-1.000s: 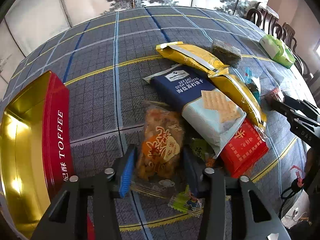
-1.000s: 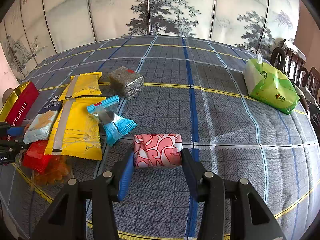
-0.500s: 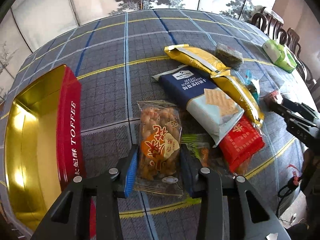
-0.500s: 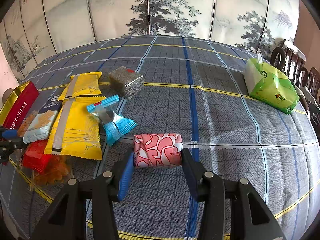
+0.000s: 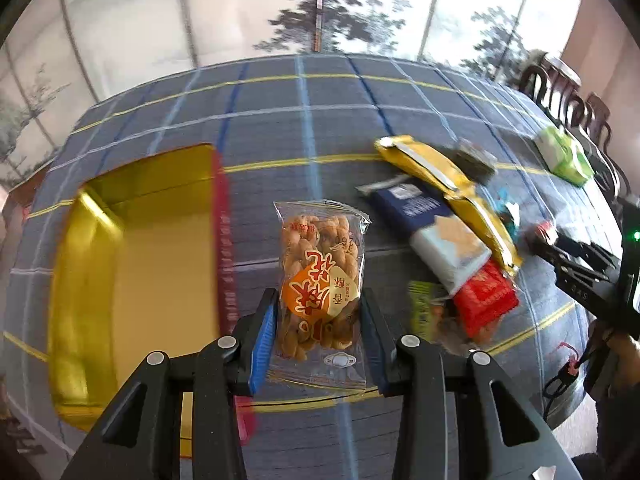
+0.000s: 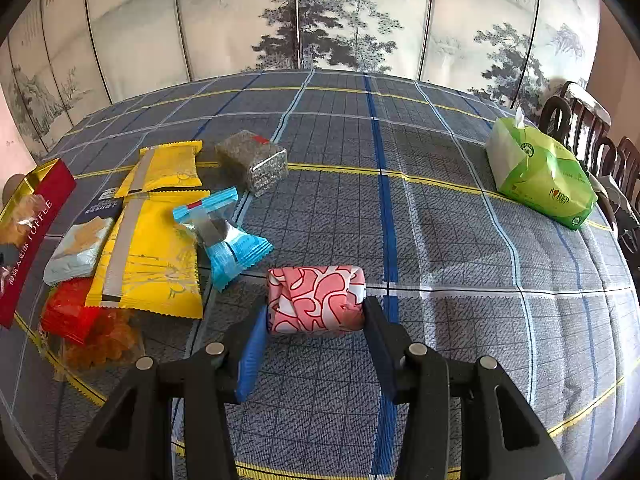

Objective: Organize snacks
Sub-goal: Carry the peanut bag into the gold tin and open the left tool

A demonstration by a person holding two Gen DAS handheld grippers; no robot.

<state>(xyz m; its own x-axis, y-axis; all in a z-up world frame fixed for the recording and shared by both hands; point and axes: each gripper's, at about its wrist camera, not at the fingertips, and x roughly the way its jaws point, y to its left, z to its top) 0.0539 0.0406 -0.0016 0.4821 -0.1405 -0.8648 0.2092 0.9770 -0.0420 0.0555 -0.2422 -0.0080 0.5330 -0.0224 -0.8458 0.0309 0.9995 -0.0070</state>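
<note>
Left gripper (image 5: 318, 330) clamps a twist-snack bag (image 5: 320, 276); right gripper (image 6: 314, 326) clamps a pink packet (image 6: 316, 300)

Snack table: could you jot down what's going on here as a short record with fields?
setting: table under a blue plaid tablecloth
left gripper: shut on a clear packet of fried dough twists, lifted off the table
right gripper: shut on a pink-and-white patterned wrapped block
container: open red toffee tin with gold inside, nothing seen in it
waiting pile: two yellow packets, navy cracker pack, red packet, blue candy wrapper
aside: green tissue pack
</note>
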